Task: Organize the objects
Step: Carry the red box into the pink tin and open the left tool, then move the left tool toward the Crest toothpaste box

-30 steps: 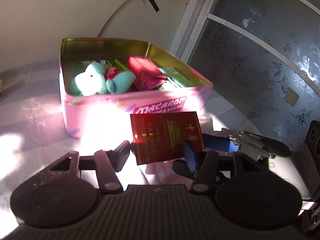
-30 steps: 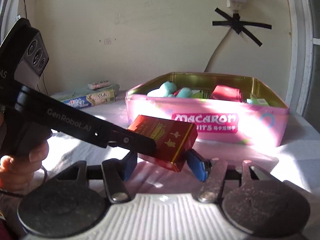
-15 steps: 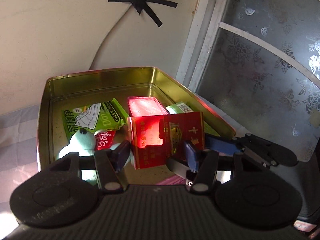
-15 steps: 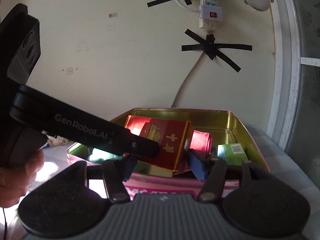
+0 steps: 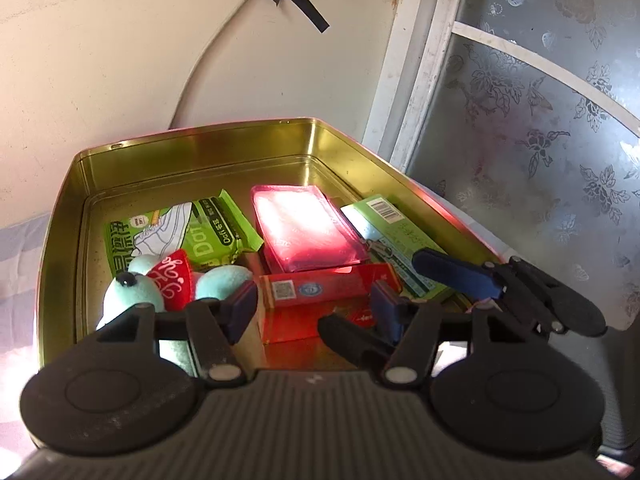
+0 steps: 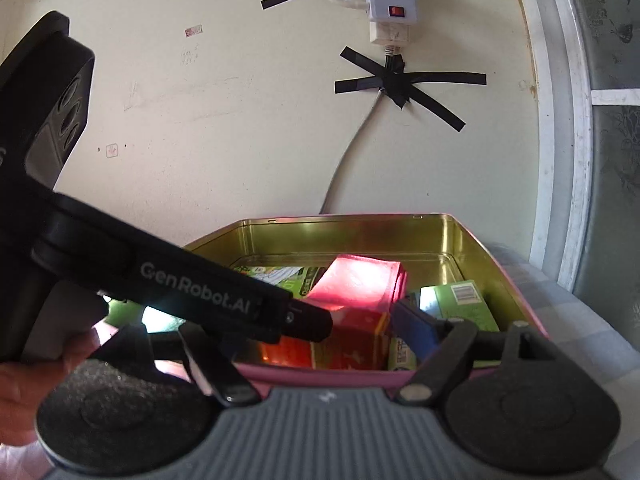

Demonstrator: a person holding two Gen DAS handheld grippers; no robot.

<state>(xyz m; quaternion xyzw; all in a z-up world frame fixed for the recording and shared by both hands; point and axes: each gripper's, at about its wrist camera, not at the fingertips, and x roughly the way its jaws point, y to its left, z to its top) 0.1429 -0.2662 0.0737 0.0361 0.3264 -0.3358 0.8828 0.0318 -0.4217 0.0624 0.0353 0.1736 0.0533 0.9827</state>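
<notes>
Low inside the gold-lined tin (image 5: 192, 148), the red box (image 5: 320, 292) lies crosswise between both grippers – the left gripper (image 5: 316, 308) straddles its ends, the right gripper (image 6: 320, 332) its sides – all jaws opening, pads seemingly just clear of it.

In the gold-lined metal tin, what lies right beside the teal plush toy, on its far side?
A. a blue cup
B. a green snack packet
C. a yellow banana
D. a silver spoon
B: the left wrist view shows the green snack packet lying flat just behind the teal plush toy inside the gold-lined metal tin.
</notes>
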